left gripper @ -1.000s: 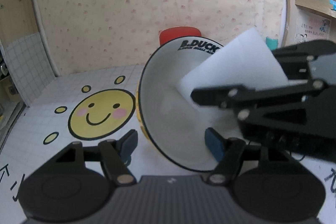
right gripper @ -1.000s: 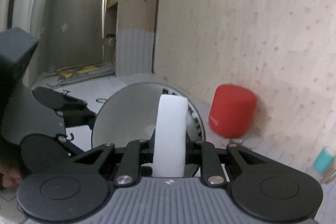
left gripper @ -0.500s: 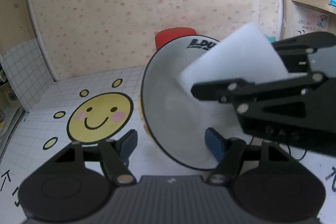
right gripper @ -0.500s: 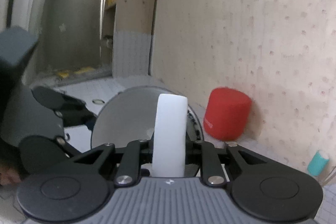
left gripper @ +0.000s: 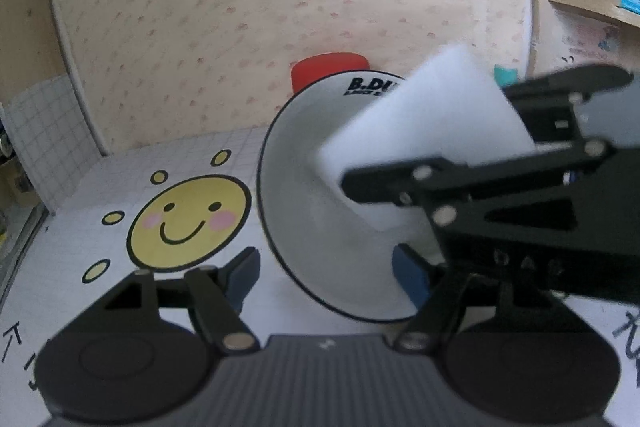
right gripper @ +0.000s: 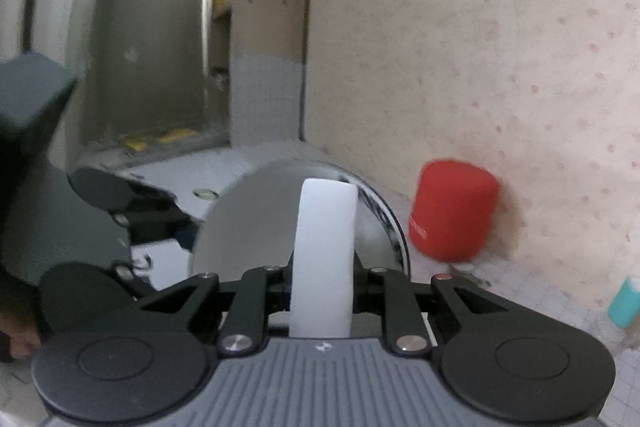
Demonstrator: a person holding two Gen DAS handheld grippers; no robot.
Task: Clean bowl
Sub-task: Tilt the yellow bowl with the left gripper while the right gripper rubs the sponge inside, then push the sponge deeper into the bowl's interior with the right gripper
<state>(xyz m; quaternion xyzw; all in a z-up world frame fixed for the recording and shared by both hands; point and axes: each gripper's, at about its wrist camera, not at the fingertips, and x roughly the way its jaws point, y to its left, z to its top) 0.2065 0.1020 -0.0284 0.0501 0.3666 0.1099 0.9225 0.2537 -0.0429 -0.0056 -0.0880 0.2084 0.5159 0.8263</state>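
Right hand-held gripper (right gripper: pixel 322 291) clamps my white rectangular sponge (right gripper: pixel 324 251), edge-on inside the tilted white ceramic bowl (left gripper: pixel 320 227); left hand-held gripper (left gripper: pixel 324 267) pinches its rim.

Ahead of the left gripper (left gripper: pixel 322 273), the tilted bowl (left gripper: pixel 316 211) fills the gap between its jaws, and the right gripper (right gripper: pixel 322 279) with its white sponge (left gripper: pixel 428 135) blocks the right side. Left of the jaws the smiley-sun mat (left gripper: pixel 188 221) lies open. Beyond the bowl, a red cylinder (right gripper: pixel 454 211) stands against the wall.
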